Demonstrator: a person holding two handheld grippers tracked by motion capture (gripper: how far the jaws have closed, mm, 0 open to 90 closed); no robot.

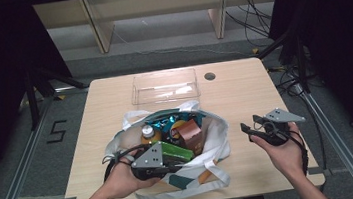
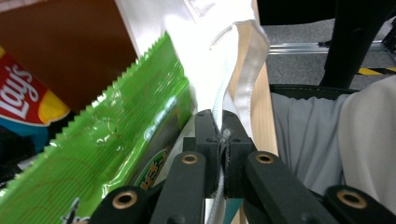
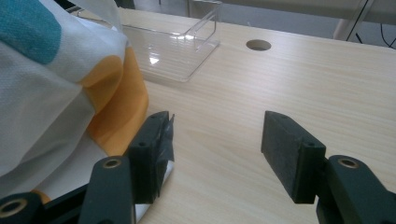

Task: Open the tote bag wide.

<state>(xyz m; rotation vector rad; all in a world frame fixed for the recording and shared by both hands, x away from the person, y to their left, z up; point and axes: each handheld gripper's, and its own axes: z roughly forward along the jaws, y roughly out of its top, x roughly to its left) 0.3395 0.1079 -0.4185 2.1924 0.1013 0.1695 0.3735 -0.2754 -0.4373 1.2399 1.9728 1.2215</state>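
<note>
A white tote bag (image 1: 215, 138) with teal and orange patches stands open in the middle of the table (image 1: 244, 92). Inside it are a green snack packet (image 1: 176, 153), a brown carton (image 1: 192, 134), a blue crisp bag (image 1: 163, 123) and an orange-capped bottle (image 1: 147, 131). My left gripper (image 1: 178, 167) is at the bag's near rim, shut on the white fabric edge (image 2: 233, 93). The green packet (image 2: 116, 140) lies just left of its jaws. My right gripper (image 1: 249, 123) is held open to the right of the bag, with nothing between its fingers. The bag's orange patch (image 3: 119, 102) sits beside its left jaw.
A clear plastic container (image 1: 165, 86) lies behind the bag, also visible in the right gripper view as the clear container (image 3: 173, 51). A round hole (image 1: 209, 76) is in the table top at the back right. Bare wood stretches right of the bag.
</note>
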